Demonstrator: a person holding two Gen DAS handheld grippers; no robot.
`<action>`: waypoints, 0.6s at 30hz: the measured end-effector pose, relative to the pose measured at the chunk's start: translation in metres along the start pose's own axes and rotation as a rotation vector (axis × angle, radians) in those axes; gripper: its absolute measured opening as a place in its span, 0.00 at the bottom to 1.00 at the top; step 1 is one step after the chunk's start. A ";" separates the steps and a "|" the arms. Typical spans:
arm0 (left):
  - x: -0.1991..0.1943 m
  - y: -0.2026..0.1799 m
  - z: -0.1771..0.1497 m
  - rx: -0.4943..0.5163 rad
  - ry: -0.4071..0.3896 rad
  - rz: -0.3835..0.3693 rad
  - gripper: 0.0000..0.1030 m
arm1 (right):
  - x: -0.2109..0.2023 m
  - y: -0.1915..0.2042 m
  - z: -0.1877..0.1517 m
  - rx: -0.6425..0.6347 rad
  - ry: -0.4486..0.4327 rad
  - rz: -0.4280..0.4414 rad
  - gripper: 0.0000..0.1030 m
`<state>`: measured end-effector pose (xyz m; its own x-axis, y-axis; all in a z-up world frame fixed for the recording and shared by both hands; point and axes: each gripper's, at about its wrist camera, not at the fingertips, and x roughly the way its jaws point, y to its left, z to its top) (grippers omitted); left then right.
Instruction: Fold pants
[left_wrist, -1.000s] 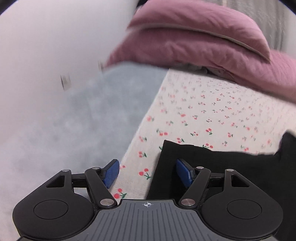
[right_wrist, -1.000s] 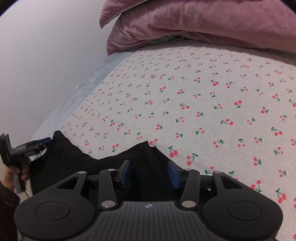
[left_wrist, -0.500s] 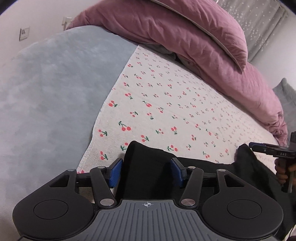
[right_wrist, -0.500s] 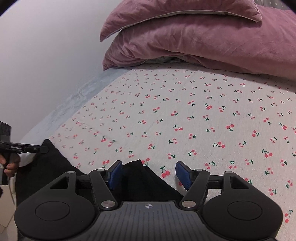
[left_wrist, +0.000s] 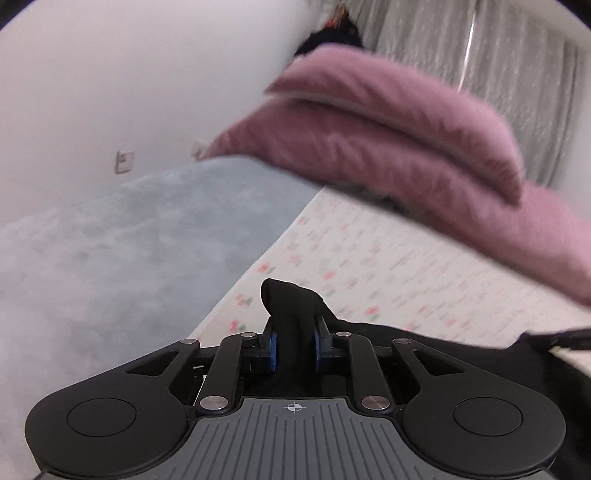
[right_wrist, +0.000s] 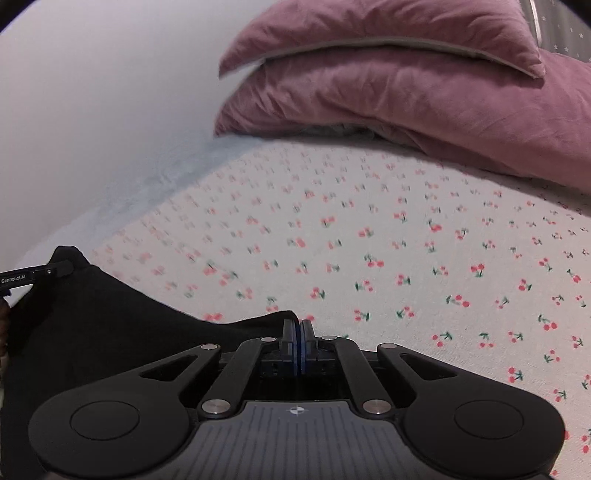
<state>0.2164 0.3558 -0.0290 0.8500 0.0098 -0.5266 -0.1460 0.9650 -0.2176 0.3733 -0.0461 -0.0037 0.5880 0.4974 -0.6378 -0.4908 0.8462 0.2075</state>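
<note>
The black pants (left_wrist: 424, 343) lie at the near edge of a cherry-print sheet (left_wrist: 388, 266). My left gripper (left_wrist: 294, 345) is shut on a bunched corner of the pants, and a tuft of black cloth sticks up between the blue pads. In the right wrist view the pants (right_wrist: 110, 325) spread to the left, and my right gripper (right_wrist: 300, 339) is shut on their edge with the pads pressed together. The left gripper (right_wrist: 55, 271) shows at the far left edge of the right wrist view, at the other corner of the pants.
Two stacked mauve pillows (right_wrist: 388, 81) lie at the head of the bed. A pale blue blanket (left_wrist: 129, 240) covers the left side by the white wall (left_wrist: 110, 74). A grey curtain (left_wrist: 498, 55) hangs behind the pillows.
Both grippers have gone from open to shut on the pants' edge. The left wrist view is blurred and tilted up, with the cloth corner lifted between the pads.
</note>
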 end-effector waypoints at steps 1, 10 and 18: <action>0.008 -0.001 -0.003 0.030 0.015 0.025 0.18 | 0.007 0.001 -0.004 -0.007 0.009 -0.028 0.02; -0.008 -0.015 0.016 0.099 0.024 0.112 0.41 | -0.034 -0.016 -0.010 0.112 -0.039 -0.135 0.45; -0.042 -0.076 0.021 0.173 0.012 0.051 0.75 | -0.137 -0.034 -0.041 0.148 -0.043 -0.222 0.65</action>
<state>0.2020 0.2874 0.0267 0.8376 0.0580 -0.5431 -0.0990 0.9940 -0.0465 0.2834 -0.1507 0.0464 0.6992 0.3013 -0.6483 -0.2490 0.9527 0.1741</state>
